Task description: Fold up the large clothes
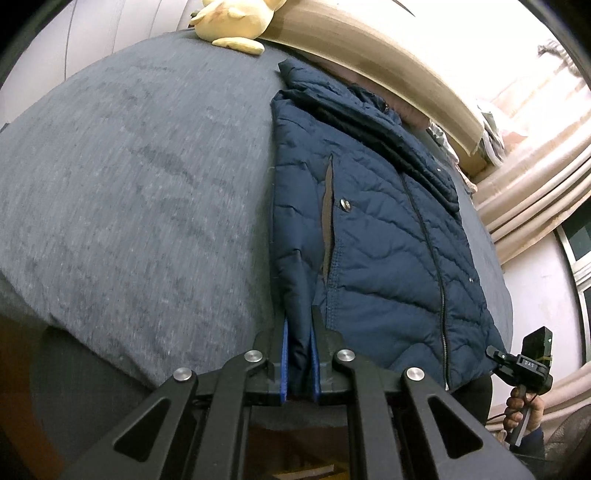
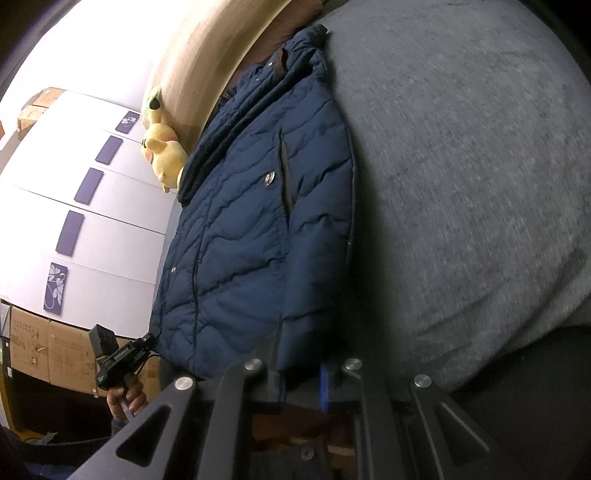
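Left tool [image 1: 299, 347]: fingers pinched on jacket [image 1: 369, 229] hem, folded left edge between blue pads. Right tool [image 2: 301, 376]: fingers straddle opposite hem corner, fabric draped over them; gripping or merely around it, cannot tell.

Bed [image 1: 129, 184]: grey cover, broad, bare either side of jacket. Jacket: navy quilted puffer, lies lengthwise on bed, hem at near edge toward both tools, hood toward headboard [image 1: 369, 48]. Judged bulky, light, soft, slick shell, springs back; best taken at seamed hem corners. Plush toy [image 1: 232, 22]: beyond jacket, by headboard.
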### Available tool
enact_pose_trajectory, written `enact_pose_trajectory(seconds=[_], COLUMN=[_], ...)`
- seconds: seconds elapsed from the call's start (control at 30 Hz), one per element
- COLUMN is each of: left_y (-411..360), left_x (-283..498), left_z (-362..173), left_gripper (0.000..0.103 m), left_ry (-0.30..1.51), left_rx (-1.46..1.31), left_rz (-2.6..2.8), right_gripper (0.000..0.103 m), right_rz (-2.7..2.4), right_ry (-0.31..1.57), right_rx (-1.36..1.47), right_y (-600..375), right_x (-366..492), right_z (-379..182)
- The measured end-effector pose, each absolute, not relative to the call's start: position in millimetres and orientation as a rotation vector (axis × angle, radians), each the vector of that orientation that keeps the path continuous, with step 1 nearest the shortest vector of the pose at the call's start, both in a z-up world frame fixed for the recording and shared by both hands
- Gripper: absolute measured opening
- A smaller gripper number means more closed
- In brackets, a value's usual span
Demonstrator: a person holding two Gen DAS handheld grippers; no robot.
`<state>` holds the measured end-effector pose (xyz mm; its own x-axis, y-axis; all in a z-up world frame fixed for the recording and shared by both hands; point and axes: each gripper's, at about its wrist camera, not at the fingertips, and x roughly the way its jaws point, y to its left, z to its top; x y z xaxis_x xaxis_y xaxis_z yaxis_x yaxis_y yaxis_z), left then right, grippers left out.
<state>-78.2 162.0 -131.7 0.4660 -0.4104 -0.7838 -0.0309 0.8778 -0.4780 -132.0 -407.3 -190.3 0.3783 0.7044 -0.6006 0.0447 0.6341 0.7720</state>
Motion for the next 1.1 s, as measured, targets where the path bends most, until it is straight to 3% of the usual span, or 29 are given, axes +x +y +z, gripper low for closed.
enact_pose_trajectory(seconds=[0.1, 0.23, 0.3, 0.37, 0.43, 0.6, 0.67, 0.7, 0.73, 0.77, 0.8, 0.87, 1.1], left_y=[162, 169, 178, 183, 183, 163, 157, 155, 154, 154, 155, 156, 157], left_x=[-66, -66, -67, -68, -67, -64, -65, -64, -64, -63, -62, -64, -80], left_z=[-134, -133, -133, -135, -138, -144, -146, -147, -148, -149, -149, -146, -123], left_gripper=[0.012, 0.023, 0.033, 0.051, 0.052, 0.056, 0.056, 0.056, 0.041, 0.021, 0.019, 0.012, 0.01], left_ry=[1.08, 1.063, 1.041, 1.043, 1.048, 1.095, 1.103, 1.108, 1.113, 1.123, 1.128, 1.119, 1.064], left_rx=[-0.466, -0.486, -0.5, -0.512, -0.532, -0.486, -0.471, -0.457, -0.448, -0.435, -0.435, -0.437, -0.403], left_rz=[-0.241, -0.214, -0.172, -0.149, -0.166, -0.231, -0.25, -0.246, -0.24, -0.232, -0.234, -0.246, -0.251], right_gripper=[0.016, 0.022, 0.031, 0.038, 0.076, 0.077, 0.075, 0.069, 0.06, 0.03, 0.023, 0.018, 0.013], right_rz=[0.491, 0.494, 0.475, 0.462, 0.458, 0.467, 0.476, 0.482, 0.485, 0.485, 0.475, 0.484, 0.513], right_ry=[1.12, 1.119, 1.109, 1.097, 1.077, 1.062, 1.084, 1.089, 1.091, 1.106, 1.125, 1.133, 1.122], right_rx=[0.822, 0.842, 0.856, 0.868, 0.871, 0.848, 0.826, 0.812, 0.801, 0.775, 0.755, 0.744, 0.67], right_y=[-407, -413, -420, -424, -427, -421, -413, -409, -405, -401, -398, -397, -394], right_x=[-129, -129, -131, -133, -133, -123, -119, -118, -118, -117, -116, -117, -124], right_z=[-194, -198, -200, -199, -196, -190, -192, -192, -191, -191, -193, -193, -175])
